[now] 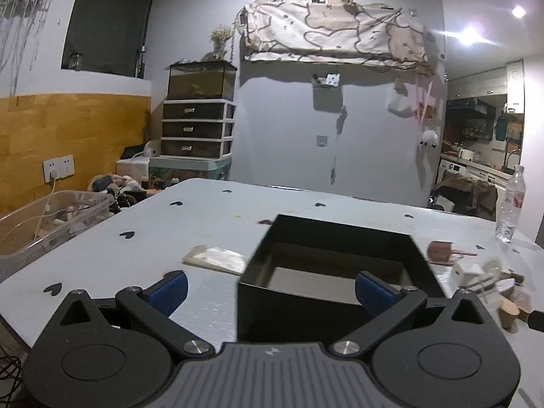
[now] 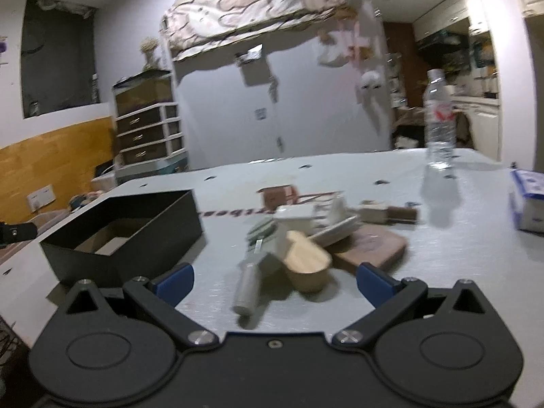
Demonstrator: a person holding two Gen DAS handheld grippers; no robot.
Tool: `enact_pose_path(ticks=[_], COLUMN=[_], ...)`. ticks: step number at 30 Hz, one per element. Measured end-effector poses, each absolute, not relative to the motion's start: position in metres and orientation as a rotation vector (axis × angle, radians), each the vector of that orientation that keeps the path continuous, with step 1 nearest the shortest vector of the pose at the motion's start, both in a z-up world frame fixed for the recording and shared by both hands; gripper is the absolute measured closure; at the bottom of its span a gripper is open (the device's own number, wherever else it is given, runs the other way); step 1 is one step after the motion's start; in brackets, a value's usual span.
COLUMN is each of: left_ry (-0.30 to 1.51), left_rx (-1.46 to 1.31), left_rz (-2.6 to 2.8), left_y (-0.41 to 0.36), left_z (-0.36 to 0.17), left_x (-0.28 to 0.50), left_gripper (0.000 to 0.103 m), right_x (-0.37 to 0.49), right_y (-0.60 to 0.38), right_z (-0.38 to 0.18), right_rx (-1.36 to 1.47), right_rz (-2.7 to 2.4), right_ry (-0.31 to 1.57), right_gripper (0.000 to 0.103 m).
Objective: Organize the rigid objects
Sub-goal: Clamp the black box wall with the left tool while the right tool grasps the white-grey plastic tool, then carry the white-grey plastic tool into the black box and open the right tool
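Observation:
An open black box (image 1: 336, 272) stands on the white table (image 1: 210, 210); it also shows in the right wrist view (image 2: 125, 234) at the left. My left gripper (image 1: 270, 289) is open and empty, with the box's near left corner between its fingers. My right gripper (image 2: 273, 280) is open and empty just before a pile of small objects: a silver cylinder tool (image 2: 250, 285), a tan wooden scoop (image 2: 306, 265), a white block (image 2: 295, 219) and a brown board (image 2: 370, 246). The same pile shows in the left wrist view (image 1: 489, 282) at the right.
A flat pale slab (image 1: 216, 258) lies left of the box. A brown small object (image 1: 440, 251) sits behind it. A clear water bottle (image 2: 438, 119) stands at the far right. A blue-white carton (image 2: 528, 200) lies at the right edge. A clear plastic bin (image 1: 44, 224) stands left of the table.

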State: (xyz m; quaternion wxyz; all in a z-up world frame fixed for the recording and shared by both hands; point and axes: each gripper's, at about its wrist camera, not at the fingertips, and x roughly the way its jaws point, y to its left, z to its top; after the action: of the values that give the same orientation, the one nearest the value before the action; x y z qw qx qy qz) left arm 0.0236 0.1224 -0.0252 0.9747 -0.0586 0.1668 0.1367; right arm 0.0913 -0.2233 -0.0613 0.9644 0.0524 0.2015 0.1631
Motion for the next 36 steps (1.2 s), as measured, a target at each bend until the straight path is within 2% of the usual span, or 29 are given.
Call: enact_pose_path(ticks=[1,3,8,13,17,20,22,24,25,27,36], left_ry=[0.336,0.334,0.35,0.391,0.432,0.449,0.456,0.449,0.444,0.438,0.43], left_rx=[-0.124,-0.136,-0.173,-0.245,-0.285,-0.301,-0.311,-0.322,-0.321,-0.319,-0.294], left_rz=[0.275,0.271,0.243,0.215,0.201,0.188,0.178,0.182,0.189,0.201,0.22], left_y=[0.127,0.138,0.158,0.173,0.179,0.181,0.183,0.185,0.185,0.185,0.178], left_z=[-0.025,-0.025,-0.026,-0.033,-0.043,-0.05,-0.054,-0.055,-0.054,-0.053,-0.052], left_x=[0.026,0.031,0.052,0.075,0.088,0.091,0.095,0.095,0.095,0.096,0.092], left_gripper=[0.0,0.0,0.004,0.037,0.053,0.065,0.082,0.086,0.09,0.095,0.096], right_x=[0.096,0.103,0.124,0.139,0.148,0.153,0.155,0.158,0.159,0.16,0.161], right_y=[-0.22,-0.214,-0.203,-0.195,-0.189,-0.187,-0.187,-0.188,-0.189,-0.191,-0.192], right_z=[-0.062,-0.064,-0.069,-0.072,-0.075,-0.079,-0.082,-0.082,-0.083,-0.084,-0.062], right_rx=[0.108,0.115,0.142,0.141,0.126,0.13,0.132,0.143,0.152,0.171,0.275], right_rz=[0.343,0.352,0.359,0.381,0.374,0.373,0.362,0.359,0.36,0.365,0.461], right_ry=[0.421,0.441,0.504,0.563,0.597,0.619,0.631,0.638,0.64,0.637,0.571], right_gripper=[0.003,0.014,0.023,0.042,0.056,0.059,0.066,0.078,0.081,0.082,0.084])
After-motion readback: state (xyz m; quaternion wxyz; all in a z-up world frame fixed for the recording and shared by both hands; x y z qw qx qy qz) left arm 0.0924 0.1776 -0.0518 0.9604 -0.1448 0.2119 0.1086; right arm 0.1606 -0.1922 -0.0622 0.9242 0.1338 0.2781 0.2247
